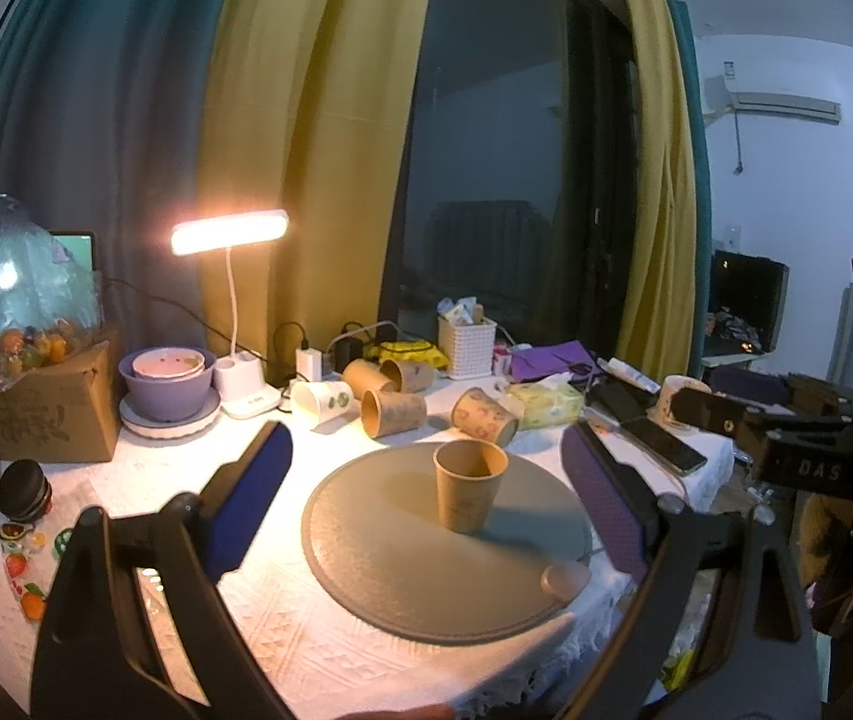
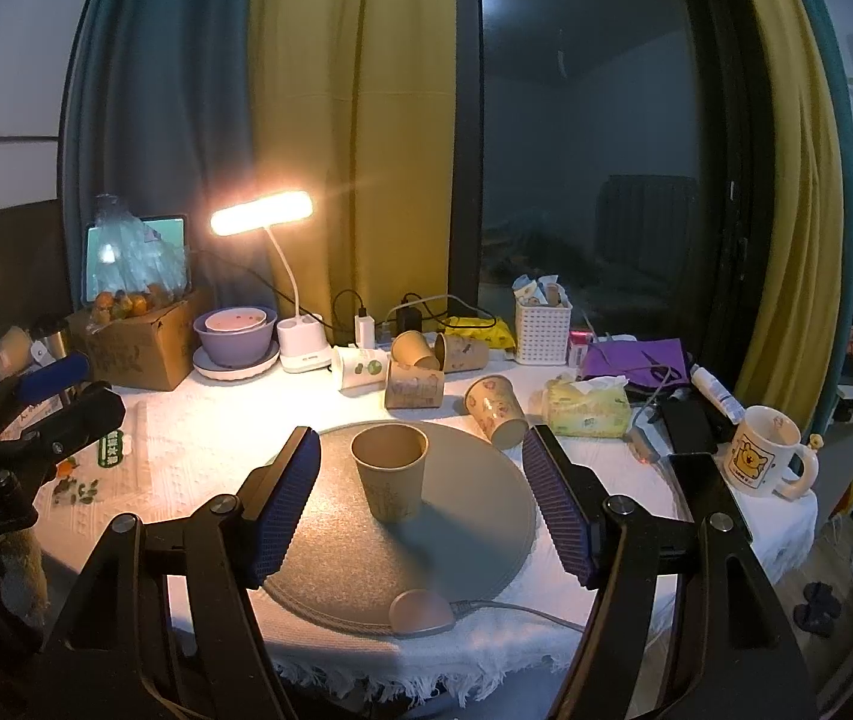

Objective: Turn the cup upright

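Now one cup stands upright; five cups lie behind.

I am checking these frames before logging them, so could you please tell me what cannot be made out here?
- Brown cup on the grey mat: upright, but its bottom inside is shadowed in both views.
- Cup print: too faint to read in the right wrist view.
- Tablet: screen hidden by a plastic bag.
- Phone: partly hidden by the right tongs.
- Table front edge: hidden behind the left tongs in the left wrist view.
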`<state>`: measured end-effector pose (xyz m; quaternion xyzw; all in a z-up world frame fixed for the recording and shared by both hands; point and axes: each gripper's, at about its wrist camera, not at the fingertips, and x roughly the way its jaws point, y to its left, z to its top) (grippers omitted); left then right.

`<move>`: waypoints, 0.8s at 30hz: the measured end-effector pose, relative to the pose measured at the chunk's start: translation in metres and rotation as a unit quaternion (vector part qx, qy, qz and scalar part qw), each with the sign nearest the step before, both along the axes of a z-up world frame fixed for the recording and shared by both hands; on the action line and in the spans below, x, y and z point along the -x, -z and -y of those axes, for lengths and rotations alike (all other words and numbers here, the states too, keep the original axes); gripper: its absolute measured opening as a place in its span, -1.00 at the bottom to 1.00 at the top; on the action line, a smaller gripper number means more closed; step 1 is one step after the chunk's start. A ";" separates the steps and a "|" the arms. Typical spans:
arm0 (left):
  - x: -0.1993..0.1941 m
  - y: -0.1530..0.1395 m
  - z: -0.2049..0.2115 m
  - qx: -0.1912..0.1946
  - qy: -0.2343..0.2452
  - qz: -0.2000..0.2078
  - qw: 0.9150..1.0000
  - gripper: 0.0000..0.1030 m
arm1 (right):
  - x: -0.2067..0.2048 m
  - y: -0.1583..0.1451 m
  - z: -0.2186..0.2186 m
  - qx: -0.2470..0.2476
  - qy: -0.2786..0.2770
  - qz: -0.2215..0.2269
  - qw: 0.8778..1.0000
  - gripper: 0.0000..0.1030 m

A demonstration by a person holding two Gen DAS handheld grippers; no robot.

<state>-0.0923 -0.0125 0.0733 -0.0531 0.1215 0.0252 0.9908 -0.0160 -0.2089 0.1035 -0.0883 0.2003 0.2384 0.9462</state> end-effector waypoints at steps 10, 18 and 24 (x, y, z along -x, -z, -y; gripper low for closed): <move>0.000 0.000 0.001 0.000 0.001 0.000 1.000 0.79 | -0.002 0.001 0.005 -0.001 0.005 -0.002 1.000 0.42; -0.001 0.000 0.002 0.000 0.001 0.000 1.000 0.79 | -0.002 0.001 0.005 -0.001 0.005 -0.002 1.000 0.42; -0.002 0.000 0.002 0.001 0.002 -0.001 1.000 0.79 | -0.002 0.001 0.005 -0.001 0.005 -0.001 1.000 0.42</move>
